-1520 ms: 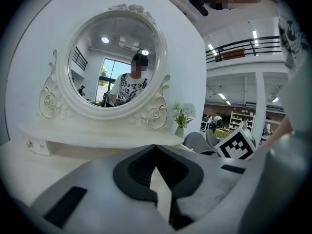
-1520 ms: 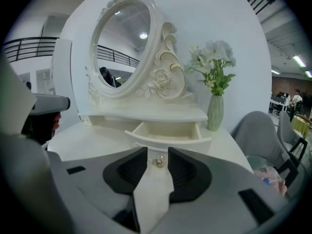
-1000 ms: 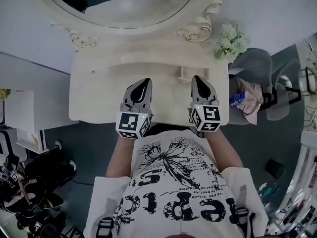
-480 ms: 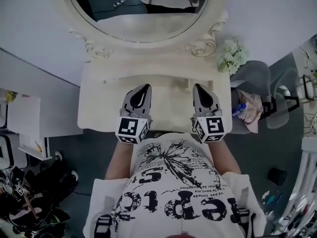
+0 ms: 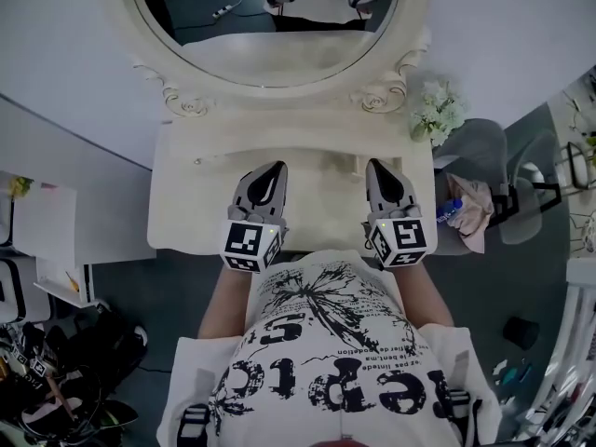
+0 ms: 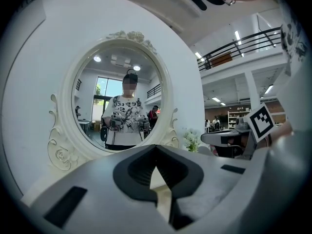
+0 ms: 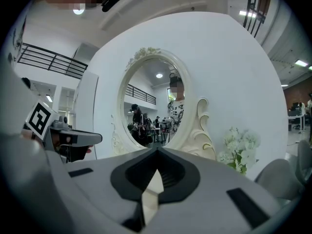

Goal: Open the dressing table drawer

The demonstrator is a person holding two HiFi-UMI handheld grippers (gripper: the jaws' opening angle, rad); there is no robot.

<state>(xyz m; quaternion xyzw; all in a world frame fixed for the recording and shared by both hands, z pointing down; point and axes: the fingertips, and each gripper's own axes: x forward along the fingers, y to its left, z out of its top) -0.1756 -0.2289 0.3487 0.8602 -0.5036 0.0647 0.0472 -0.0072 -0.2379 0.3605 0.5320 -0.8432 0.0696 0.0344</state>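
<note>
While your left claw (image 5: 276, 167) and right claw (image 5: 376, 164) hover clenched and empty above the counter (image 5: 186, 198), flowers (image 5: 436, 110) stand by its right edge; only the gripper views show the balcony railing (image 6: 243, 45).

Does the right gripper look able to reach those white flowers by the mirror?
Probably yes: the flowers stand ahead and right of the right gripper, with nothing seen between; its jaws are shut, though.

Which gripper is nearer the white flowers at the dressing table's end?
Right. The right gripper is over the tabletop towards the flowers; the left gripper is farther away, on the right one's other side.
</note>
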